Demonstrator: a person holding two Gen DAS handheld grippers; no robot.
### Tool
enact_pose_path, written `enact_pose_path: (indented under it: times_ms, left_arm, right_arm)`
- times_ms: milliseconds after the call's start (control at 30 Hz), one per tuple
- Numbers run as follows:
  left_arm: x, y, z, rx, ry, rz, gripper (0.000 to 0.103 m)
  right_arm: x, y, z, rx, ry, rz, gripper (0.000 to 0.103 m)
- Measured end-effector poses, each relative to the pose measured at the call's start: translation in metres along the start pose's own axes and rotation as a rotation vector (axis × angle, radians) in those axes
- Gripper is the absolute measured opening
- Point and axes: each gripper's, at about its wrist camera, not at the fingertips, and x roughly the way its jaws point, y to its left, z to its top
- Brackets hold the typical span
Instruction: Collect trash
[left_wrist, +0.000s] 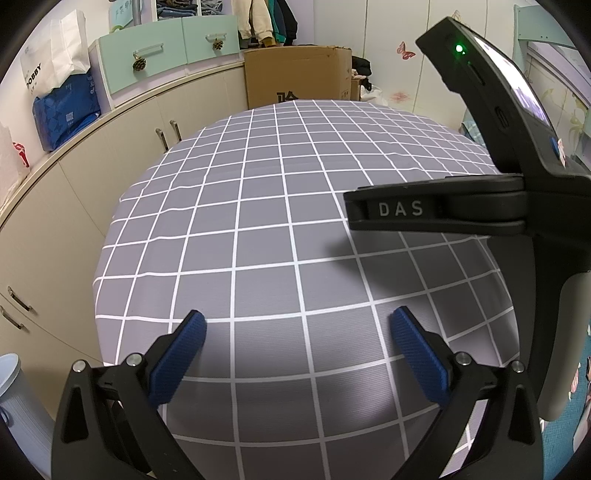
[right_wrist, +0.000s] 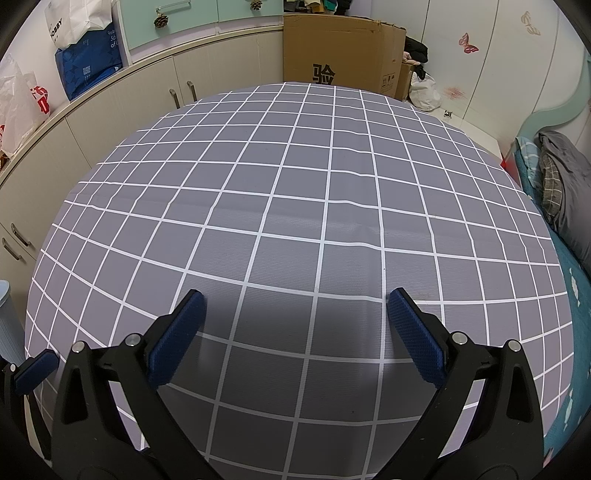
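No trash shows on the table in either view. The table wears a grey cloth with a white grid; it also fills the right wrist view. My left gripper is open and empty above the cloth's near part. My right gripper is open and empty above the cloth too. The right gripper's black body, marked DAS, crosses the right side of the left wrist view. One blue pad of the left gripper shows at the lower left of the right wrist view.
A pale blue bin stands at the table's left, also in the right wrist view. Beige cabinets with bags on top run along the left. A cardboard box stands behind the table. A bed lies on the right.
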Motion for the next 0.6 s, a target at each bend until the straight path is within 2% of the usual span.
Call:
enact_pose_path:
  times_ms: [600]
  left_arm:
    - [-0.0004, -0.0023, -0.0006, -0.001, -0.001, 0.000, 0.099]
  right_arm:
    - [-0.0001, -0.0002, 0.0003, 0.000, 0.000, 0.000, 0.097]
